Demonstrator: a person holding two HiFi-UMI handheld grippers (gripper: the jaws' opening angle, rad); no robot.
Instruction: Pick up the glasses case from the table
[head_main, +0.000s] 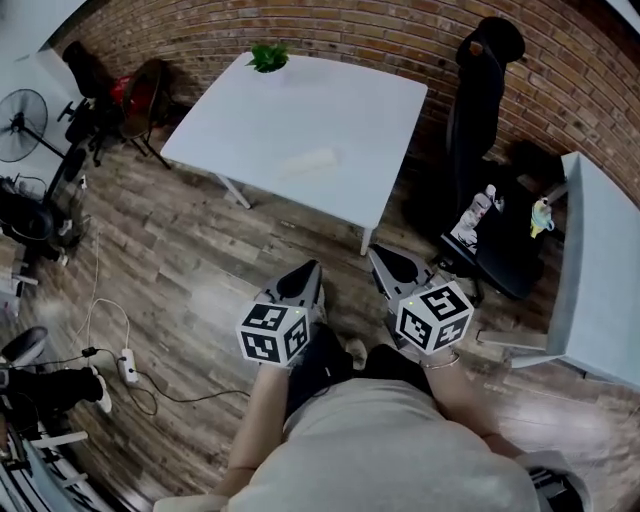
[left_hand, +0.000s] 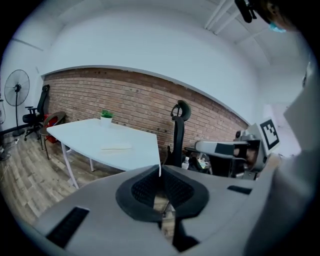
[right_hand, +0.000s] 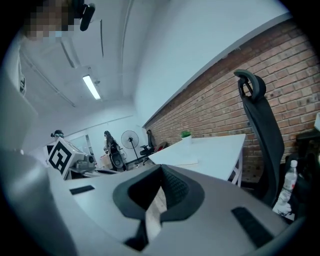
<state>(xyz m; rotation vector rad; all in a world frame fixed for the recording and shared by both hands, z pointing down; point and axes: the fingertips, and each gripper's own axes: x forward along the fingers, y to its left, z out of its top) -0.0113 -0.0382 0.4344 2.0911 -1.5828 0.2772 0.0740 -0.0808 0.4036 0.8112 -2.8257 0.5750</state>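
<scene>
A pale flat glasses case (head_main: 310, 160) lies near the middle of the white table (head_main: 380, 110); it also shows on the tabletop as a thin pale slab (left_hand: 116, 147) in the left gripper view and faintly as a slab (right_hand: 184, 162) in the right gripper view. Both grippers hang close to the person's body, over the wooden floor, well short of the table. My left gripper (head_main: 312, 268) is shut with nothing between its jaws. My right gripper (head_main: 377, 254) is likewise shut and empty. Each carries a marker cube (head_main: 274, 332).
A small green plant (head_main: 268, 57) stands at the table's far edge. A black office chair (head_main: 482, 90) is at the table's right, another white table (head_main: 600, 270) further right with a bottle (head_main: 478, 212) and clutter beside it. A fan (head_main: 22, 125), chairs and floor cables (head_main: 120, 360) lie left.
</scene>
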